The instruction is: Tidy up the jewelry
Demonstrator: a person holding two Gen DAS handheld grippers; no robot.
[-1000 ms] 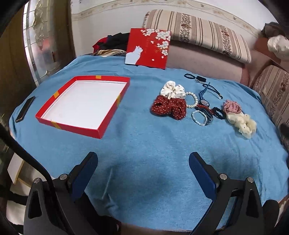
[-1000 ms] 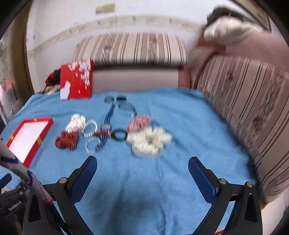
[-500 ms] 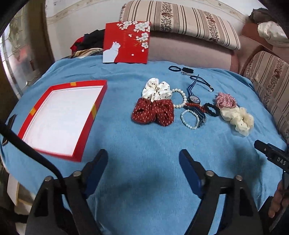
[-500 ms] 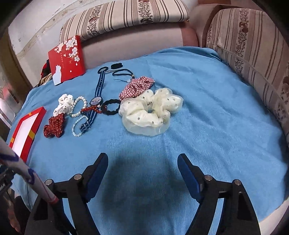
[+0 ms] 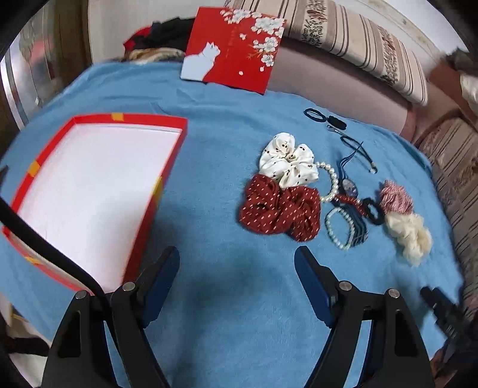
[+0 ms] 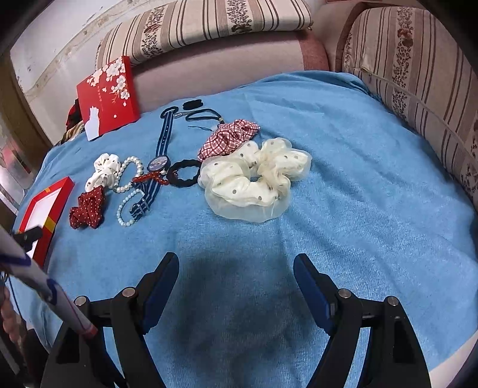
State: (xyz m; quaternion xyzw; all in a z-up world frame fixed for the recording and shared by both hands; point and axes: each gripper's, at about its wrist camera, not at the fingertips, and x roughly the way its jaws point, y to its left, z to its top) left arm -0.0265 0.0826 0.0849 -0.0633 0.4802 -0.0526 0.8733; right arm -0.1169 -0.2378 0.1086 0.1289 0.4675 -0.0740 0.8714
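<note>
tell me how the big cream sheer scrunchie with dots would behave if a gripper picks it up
The cream sheer dotted scrunchie looks like soft ruffled fabric, so it would probably squash flat and droop from the pinch point. It is likely very light. Its edge touches the red checked scrunchie, which might get nudged or dragged along.

Striped sofa cushions (image 6: pixel 209 21) behind blue-covered table (image 6: pixel 343 185)

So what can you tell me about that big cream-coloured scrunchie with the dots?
The cream scrunchie is a puffy ring of sheer, gauzy fabric with small dark dots and a wide translucent frill. It lies flat on the blue cloth, unheld. The red checked scrunchie touches its far edge, and a black hair tie lies just beside it.
</note>
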